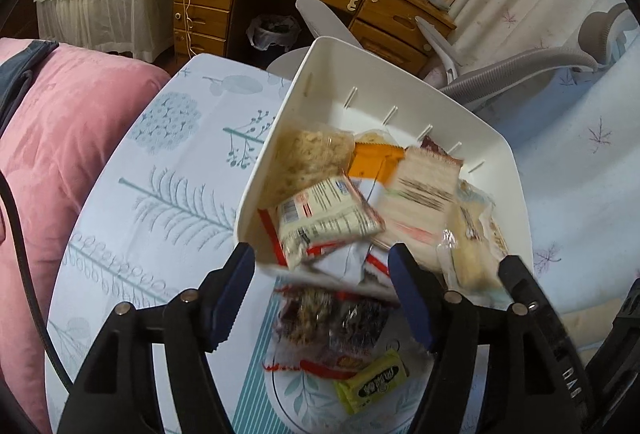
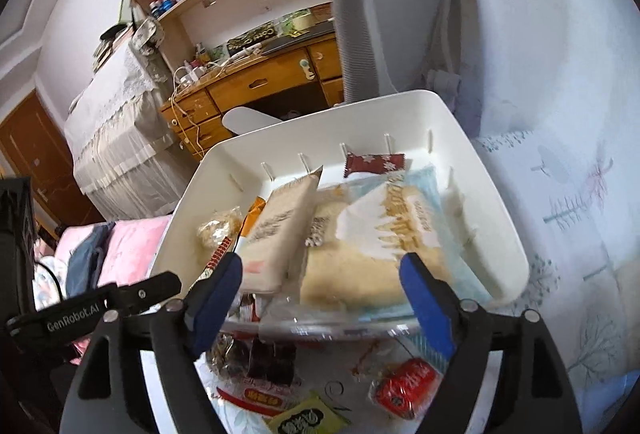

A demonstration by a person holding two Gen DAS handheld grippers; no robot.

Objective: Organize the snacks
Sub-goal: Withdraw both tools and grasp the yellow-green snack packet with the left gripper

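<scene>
A: Item one, left gripper [image 1: 320, 298]?
B: Blue-padded jaws spread wide, gripping nothing. The near rim of the white bin [image 1: 460, 121] sits between the fingers, along with a dark nut-snack packet [image 1: 332, 322] below it; whether a pad touches the rim I cannot tell, the picture is blurred there.

A: Item two, right gripper [image 2: 320, 290]?
B: Jaws likewise spread, empty. They straddle the bin's near rim, where a pale cake packet [image 2: 348, 274] lies just inside.

A: Item three, the snacks?
B: Most are heaped in the bin, which sits tilted on the patterned bed sheet [image 1: 160, 193]: a white noodle packet [image 1: 328, 218], an orange packet [image 1: 372, 161], a beige flat packet [image 1: 424, 189], a dark red wrapper [image 2: 374, 162] against the far wall. Outside the near rim, on the sheet: a yellow-green packet [image 1: 372, 386] and a red packet [image 2: 404, 386].
</scene>
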